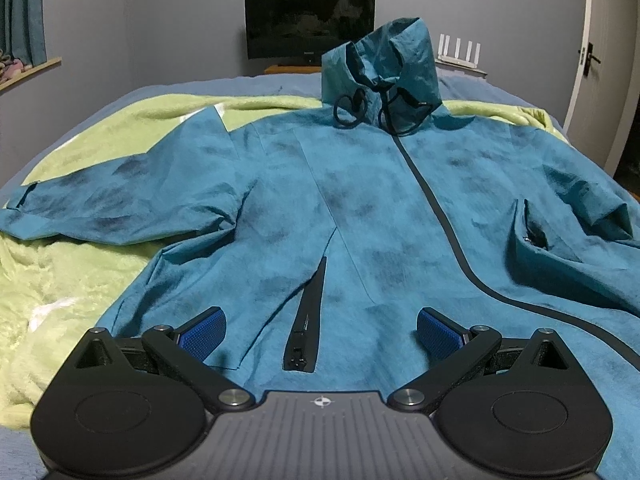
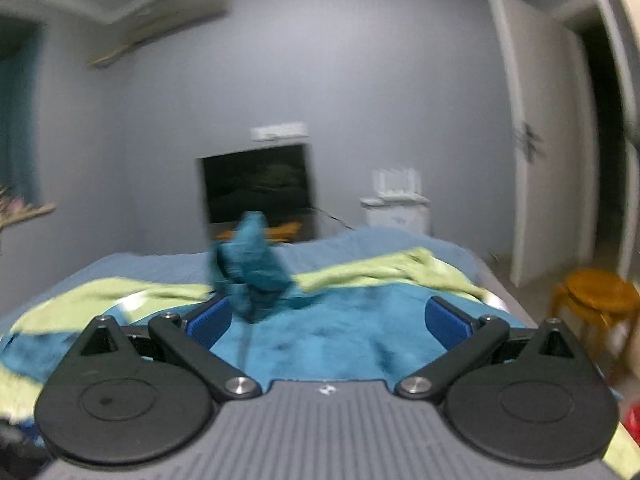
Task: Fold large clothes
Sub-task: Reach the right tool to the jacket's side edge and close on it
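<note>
A large teal hooded jacket (image 1: 360, 208) lies front-up and spread flat on the bed, its hood (image 1: 384, 76) standing up at the far end, its dark zipper running down the middle. One sleeve (image 1: 120, 204) stretches left; the other bunches at the right. My left gripper (image 1: 320, 332) is open and empty, low over the jacket's hem by a pocket zipper (image 1: 304, 332). In the blurred right wrist view the jacket (image 2: 328, 332) lies ahead, and my right gripper (image 2: 328, 320) is open and empty above it.
A light green fleece blanket (image 1: 60, 280) covers the blue bed (image 1: 200, 84) under the jacket. A dark monitor (image 1: 310, 22) and a white router (image 1: 460, 52) stand beyond the bed. A white door (image 2: 548, 140) and an orange stool (image 2: 596, 300) are at the right.
</note>
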`<move>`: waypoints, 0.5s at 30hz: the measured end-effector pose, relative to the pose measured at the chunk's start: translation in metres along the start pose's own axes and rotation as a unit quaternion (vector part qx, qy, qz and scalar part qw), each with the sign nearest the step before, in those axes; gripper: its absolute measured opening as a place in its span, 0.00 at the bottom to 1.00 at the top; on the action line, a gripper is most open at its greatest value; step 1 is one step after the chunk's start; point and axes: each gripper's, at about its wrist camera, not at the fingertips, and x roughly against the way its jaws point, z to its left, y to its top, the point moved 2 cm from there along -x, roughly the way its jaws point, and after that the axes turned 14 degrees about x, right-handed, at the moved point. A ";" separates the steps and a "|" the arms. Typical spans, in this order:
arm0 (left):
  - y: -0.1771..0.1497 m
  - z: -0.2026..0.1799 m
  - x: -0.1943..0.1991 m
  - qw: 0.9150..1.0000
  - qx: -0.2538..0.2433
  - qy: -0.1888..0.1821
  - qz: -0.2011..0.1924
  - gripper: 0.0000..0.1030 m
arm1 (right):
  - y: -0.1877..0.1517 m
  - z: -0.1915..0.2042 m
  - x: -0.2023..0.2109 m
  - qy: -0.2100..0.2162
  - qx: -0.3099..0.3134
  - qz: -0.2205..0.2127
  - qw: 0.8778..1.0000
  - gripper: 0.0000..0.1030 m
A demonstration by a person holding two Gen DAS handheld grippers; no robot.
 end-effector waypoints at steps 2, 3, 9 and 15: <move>0.001 0.000 -0.002 1.000 0.002 0.000 0.006 1.00 | -0.002 -0.039 -0.019 -0.032 -0.021 0.030 0.999 1.00; 0.001 0.000 -0.004 1.000 0.002 0.000 0.009 1.00 | -0.004 -0.058 -0.028 -0.045 -0.026 0.041 0.998 1.00; 0.003 -0.002 -0.014 1.000 0.002 0.006 0.024 1.00 | -0.046 -0.178 -0.100 -0.095 -0.108 0.129 0.981 1.00; 0.002 -0.010 -0.026 0.999 -0.014 0.019 0.038 1.00 | -0.128 -0.269 -0.145 -0.093 -0.300 0.152 0.937 0.98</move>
